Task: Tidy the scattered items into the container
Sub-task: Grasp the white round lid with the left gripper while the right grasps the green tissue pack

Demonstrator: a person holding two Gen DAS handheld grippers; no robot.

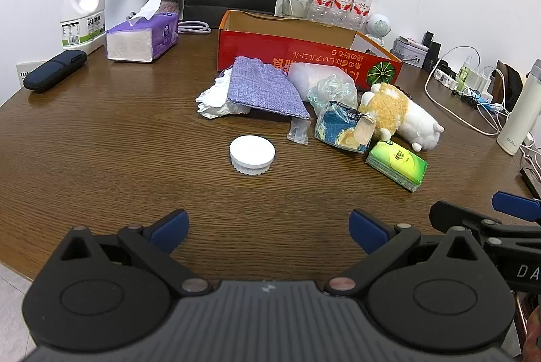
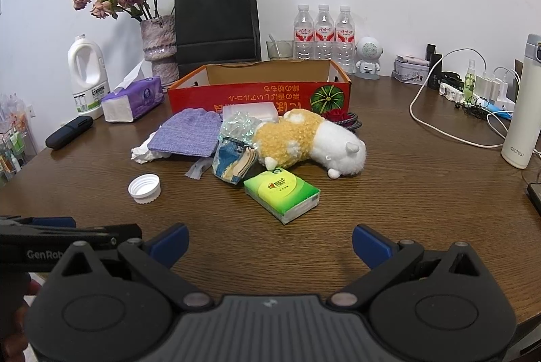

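- Box: red, open-topped, on the table far ahead of both tongs, behind the scattered items.
- Left tongs: released, jaws wide, nothing between them, low over bare table.
- Right tongs: also released and empty, just beside the left pair.
- White cap: alone, straight ahead of the left tongs, nearer than the pile.
- Green tissue pack: nearest item ahead of the right tongs.
- Plush toy: lying on its side beyond the pack, near the box.
- Purple pouch: ahead of the left tongs, resting on crumpled white paper, near the box front.
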